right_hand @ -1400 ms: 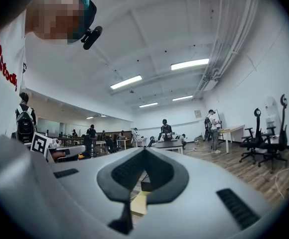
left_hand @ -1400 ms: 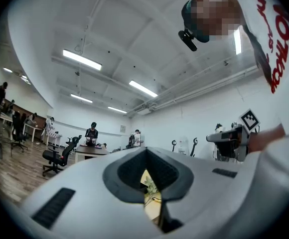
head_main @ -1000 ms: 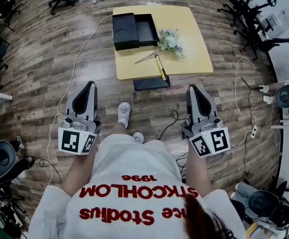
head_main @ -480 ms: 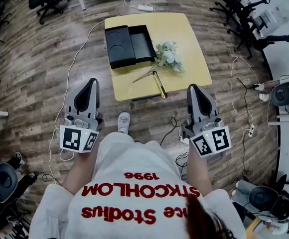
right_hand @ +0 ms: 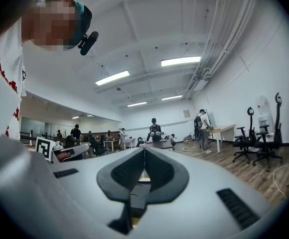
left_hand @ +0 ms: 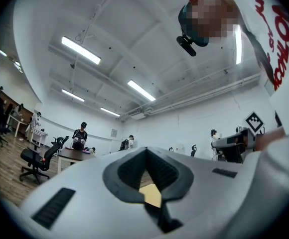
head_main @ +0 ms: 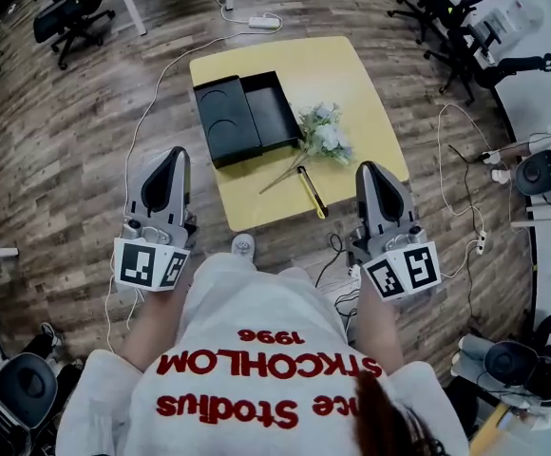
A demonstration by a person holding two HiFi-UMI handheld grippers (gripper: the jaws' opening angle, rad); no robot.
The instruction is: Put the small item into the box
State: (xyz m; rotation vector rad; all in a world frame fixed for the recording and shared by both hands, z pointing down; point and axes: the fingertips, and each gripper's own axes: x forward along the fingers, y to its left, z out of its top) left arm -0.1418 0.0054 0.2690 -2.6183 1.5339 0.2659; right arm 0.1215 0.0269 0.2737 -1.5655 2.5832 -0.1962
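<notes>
A low yellow table [head_main: 351,84] stands ahead of me on the wood floor. On it lies an open black box [head_main: 271,110] with its black lid [head_main: 220,122] beside it on the left. Right of the box rests a bunch of pale flowers [head_main: 325,136]. A slim yellow and black stick-like item [head_main: 311,190] lies at the table's near edge. My left gripper [head_main: 174,152] [left_hand: 145,151] and right gripper [head_main: 368,166] [right_hand: 144,151] hang short of the table, both shut and empty. A sliver of the yellow table shows through the left jaws' gap.
Cables [head_main: 142,112] trail over the floor around the table, and a power strip [head_main: 264,23] lies beyond it. Office chairs [head_main: 62,12] stand at the far left and far right [head_main: 456,27]. My shoe [head_main: 242,245] is just under the table's near edge.
The table with the box, flowers and stick has come nearer and lower in the head view. Both grippers keep the same pose, shut.
</notes>
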